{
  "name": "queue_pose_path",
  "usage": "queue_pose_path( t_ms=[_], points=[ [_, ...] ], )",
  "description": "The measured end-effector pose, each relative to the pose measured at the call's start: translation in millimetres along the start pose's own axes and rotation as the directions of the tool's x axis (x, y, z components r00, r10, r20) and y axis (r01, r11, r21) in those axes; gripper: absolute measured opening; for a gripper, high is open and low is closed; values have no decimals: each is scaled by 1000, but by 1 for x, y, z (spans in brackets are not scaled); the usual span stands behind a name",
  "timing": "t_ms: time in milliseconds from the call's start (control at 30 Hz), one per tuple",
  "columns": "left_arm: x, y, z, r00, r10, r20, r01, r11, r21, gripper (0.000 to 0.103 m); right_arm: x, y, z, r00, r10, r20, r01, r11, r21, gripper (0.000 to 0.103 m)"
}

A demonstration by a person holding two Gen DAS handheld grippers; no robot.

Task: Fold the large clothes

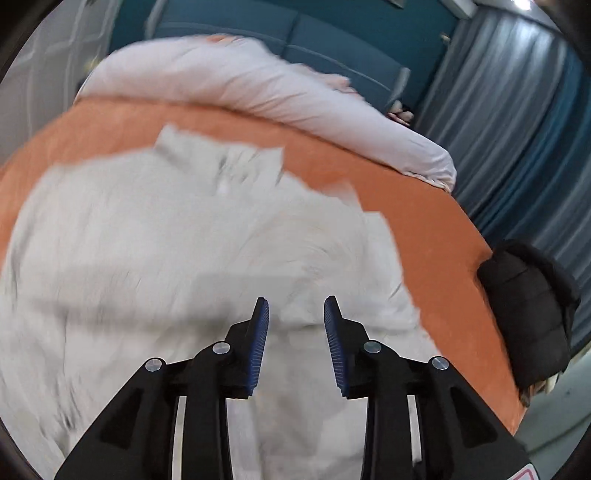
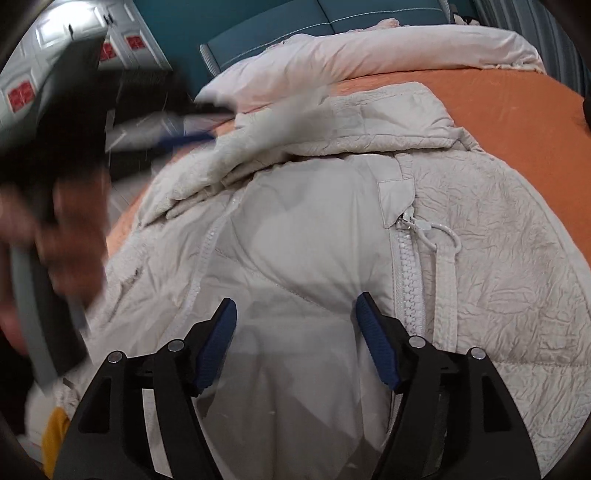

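A large off-white padded jacket [image 2: 332, 229] lies spread on an orange bedspread [image 2: 509, 107], front up, its zipper [image 2: 408, 273] partly open and the collar toward the pillows. My right gripper [image 2: 295, 306] is open just above the jacket's smooth lining, holding nothing. My left gripper [image 1: 295, 310] is open over the same jacket [image 1: 177, 251], which is motion-blurred in its view. The left gripper also shows blurred at the upper left of the right wrist view [image 2: 177, 140], held by a hand.
A pale pink duvet [image 1: 258, 85] lies along the head of the bed before a teal headboard [image 1: 332, 33]. A black padded garment [image 1: 528, 314] sits at the bed's right edge. Grey curtains [image 1: 517, 110] hang at right. A yellow item [image 2: 55, 432] lies lower left.
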State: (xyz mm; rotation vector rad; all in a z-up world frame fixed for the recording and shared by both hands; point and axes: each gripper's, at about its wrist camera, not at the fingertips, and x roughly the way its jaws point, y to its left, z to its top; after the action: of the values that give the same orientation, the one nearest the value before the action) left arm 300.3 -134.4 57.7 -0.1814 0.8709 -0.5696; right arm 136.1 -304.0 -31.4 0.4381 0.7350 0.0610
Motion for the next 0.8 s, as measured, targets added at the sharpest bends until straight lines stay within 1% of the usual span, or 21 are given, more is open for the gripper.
queue_pose_path(
  t_ms=[33, 67, 100, 133, 167, 233, 267, 300, 333, 400, 433, 467, 500, 567, 633, 667, 733, 767, 800],
  points=[
    [-8, 14, -4, 1000, 5, 16, -4, 999, -41, 34, -1, -2, 0, 1000, 13, 2, -13, 1000, 11, 65],
    [-17, 26, -8, 999, 15, 35, -13, 997, -79, 42, -1, -4, 0, 1000, 25, 3, -25, 999, 23, 65],
    [-30, 43, -9, 997, 32, 64, -24, 992, -121, 46, -2, -4, 1, 1000, 29, 2, -29, 999, 29, 65],
    [-38, 55, -7, 995, 44, 85, -32, 990, -140, 48, -2, -4, 2, 1000, 26, -5, -25, 999, 37, 65],
    [-46, 67, -5, 992, 70, 103, -54, 987, -152, 50, -3, -3, 4, 1000, 17, -12, -16, 999, 47, 65],
    [-56, 88, 3, 982, 149, 113, -132, 980, -148, 50, -8, -3, 16, 999, 3, -39, 1, 995, 95, 65],
    [-62, 105, 9, 972, 200, 119, -181, 971, -154, 50, -12, -5, 24, 999, 22, -37, -18, 992, 123, 65],
    [-63, 118, 9, 964, 236, 122, -214, 962, -168, 50, -16, -8, 35, 999, 43, -19, -39, 988, 152, 65],
    [-67, 132, 12, 957, 260, 125, -234, 954, -189, 50, -19, -11, 46, 999, 43, 0, -42, 984, 172, 65],
    [-72, 159, 15, 944, 305, 125, -270, 933, -237, 50, -21, -17, 78, 999, 21, 44, -29, 980, 197, 65],
    [-71, 169, 17, 938, 324, 122, -286, 923, -257, 50, -18, -19, 93, 998, -7, 60, -5, 980, 197, 65],
    [-69, 180, 17, 934, 337, 117, -295, 914, -277, 50, -14, -20, 104, 997, -33, 71, 19, 981, 193, 65],
    [-68, 187, 17, 930, 350, 109, -305, 905, -298, 50, -5, -22, 121, 993, -81, 87, 64, 981, 184, 65],
    [-63, 200, 18, 927, 361, 104, -312, 893, -325, 50, 18, -27, 142, 992, -110, 57, 97, 977, 191, 65],
    [-54, 201, 14, 917, 386, 99, -335, 882, -332, 50, 44, -35, 154, 994, -106, 5, 102, 967, 234, 65],
    [-48, 206, 13, 912, 400, 90, -348, 872, -345, 50, 59, -38, 159, 995, -101, -21, 103, 959, 262, 65],
    [-38, 214, 1, 911, 407, 71, -356, 861, -363, 50, 77, -36, 163, 996, -80, -36, 87, 960, 266, 63],
    [-34, 219, -3, 907, 417, 53, -370, 851, -372, 50, 92, -31, 164, 997, -47, -57, 60, 965, 253, 49],
    [-29, 222, -6, 906, 421, 38, -377, 846, -376, 50, 98, -26, 161, 997, -28, -72, 45, 968, 247, 22]
  ],
)
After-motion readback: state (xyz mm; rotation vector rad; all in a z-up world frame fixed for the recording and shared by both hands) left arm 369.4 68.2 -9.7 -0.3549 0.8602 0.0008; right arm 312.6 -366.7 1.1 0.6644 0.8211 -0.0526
